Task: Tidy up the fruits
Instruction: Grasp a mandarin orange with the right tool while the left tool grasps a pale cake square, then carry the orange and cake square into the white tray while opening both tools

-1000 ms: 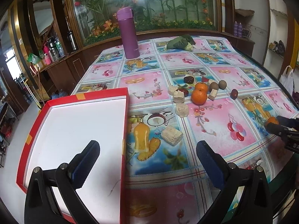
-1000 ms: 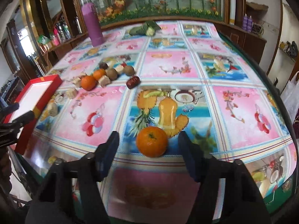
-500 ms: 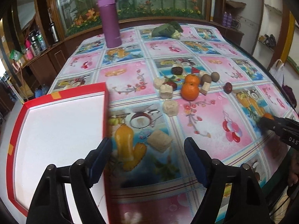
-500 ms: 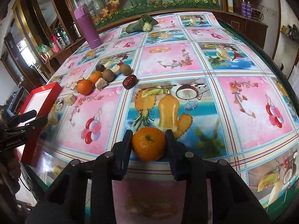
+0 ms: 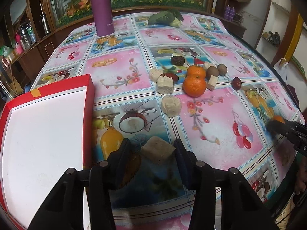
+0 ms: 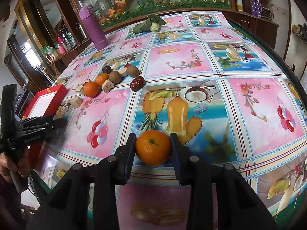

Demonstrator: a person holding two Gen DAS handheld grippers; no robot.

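With the right gripper (image 6: 152,148) clamped on the round orange tangerine (image 6: 153,147) and the left gripper (image 5: 152,154) parted around the beige spongy block (image 5: 157,151), both should squeeze gently, lifting straight.

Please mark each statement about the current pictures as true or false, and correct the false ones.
1. The right gripper is closed on an orange. True.
2. The red tray already holds two oranges. False: its white inside holds no fruit in view.
3. The left gripper has a beige block between its fingers. True; whether both fingers touch it cannot be told.
4. The purple bottle lies on its side. False: it stands upright at the far side of the table.
5. Two oranges sit close together in the pile at the middle of the table. True.
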